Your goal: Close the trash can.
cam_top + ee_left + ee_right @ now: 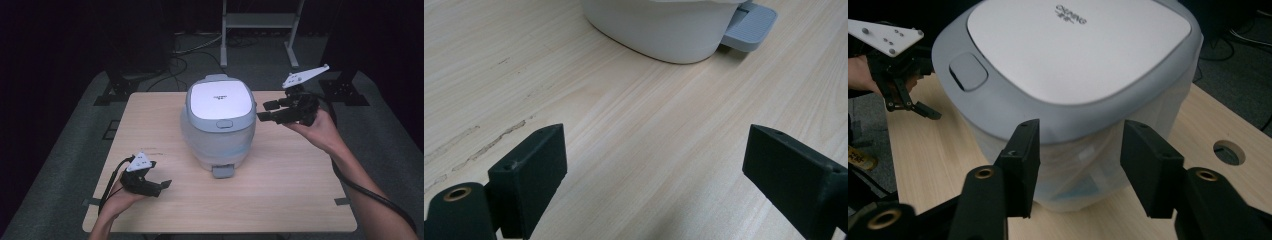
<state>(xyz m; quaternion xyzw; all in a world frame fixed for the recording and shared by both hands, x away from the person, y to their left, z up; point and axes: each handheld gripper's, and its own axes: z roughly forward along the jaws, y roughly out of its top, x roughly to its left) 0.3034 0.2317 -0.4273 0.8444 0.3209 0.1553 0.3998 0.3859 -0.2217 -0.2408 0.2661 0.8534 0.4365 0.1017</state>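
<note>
Right gripper (267, 111) jaws apart, nothing btwn them, just beside bin (218, 125) lid; left gripper (162, 186) spread wide on table (290, 185).

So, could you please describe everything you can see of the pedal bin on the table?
The bin is a squat, rounded white plastic tub with a grey-rimmed lid, shut, carrying a small grey button at its front edge. A clear liner shows under the rim. A ribbed grey pedal juts from its base. It stands upright mid-table; nothing else touches it.
</note>
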